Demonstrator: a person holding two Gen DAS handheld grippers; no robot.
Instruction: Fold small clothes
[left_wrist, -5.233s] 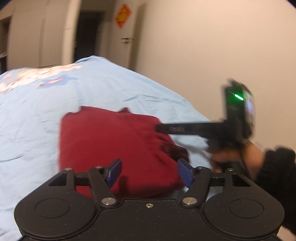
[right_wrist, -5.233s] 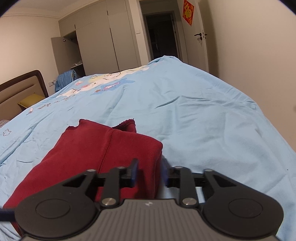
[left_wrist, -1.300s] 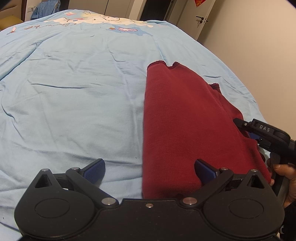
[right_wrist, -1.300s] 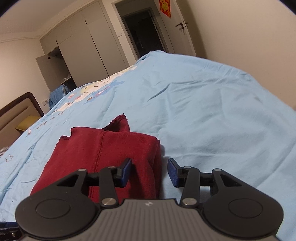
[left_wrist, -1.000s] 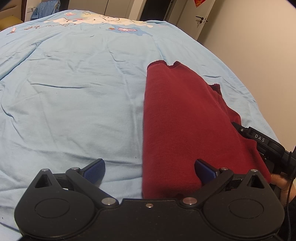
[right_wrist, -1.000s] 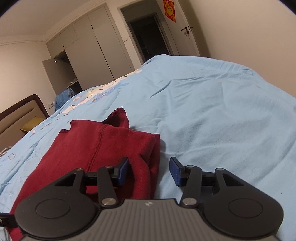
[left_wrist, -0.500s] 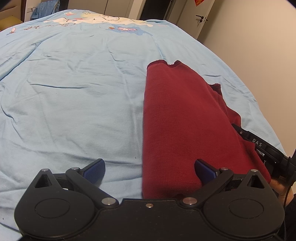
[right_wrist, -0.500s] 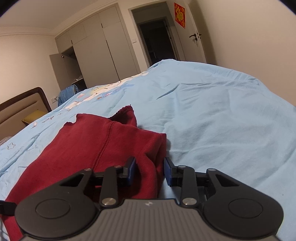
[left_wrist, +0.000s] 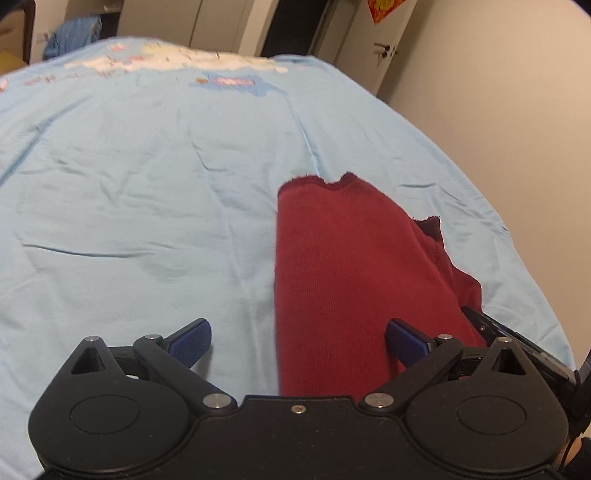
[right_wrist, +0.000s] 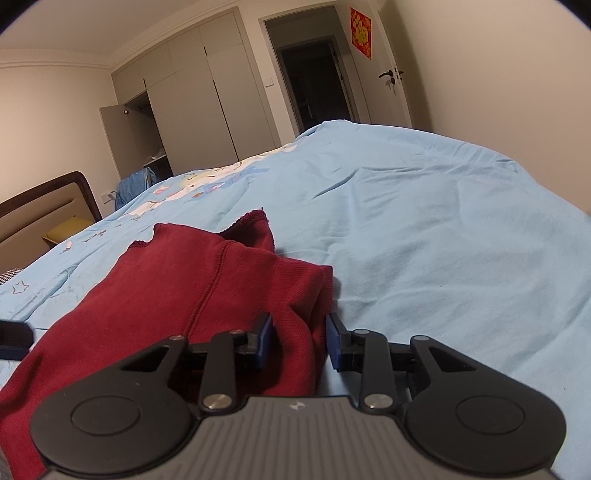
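The red garment is laid on the bed, already doubled into a long narrow strip. Its near right corner is pinched between the pads of the right gripper. The left gripper is held wide open over the near edge, gripping nothing. A crosswise fold is judged outstanding.

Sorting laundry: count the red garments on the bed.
1. One red garment lies on the blue bedspread, its near right edge between the right gripper pads. Anything under it is hidden.
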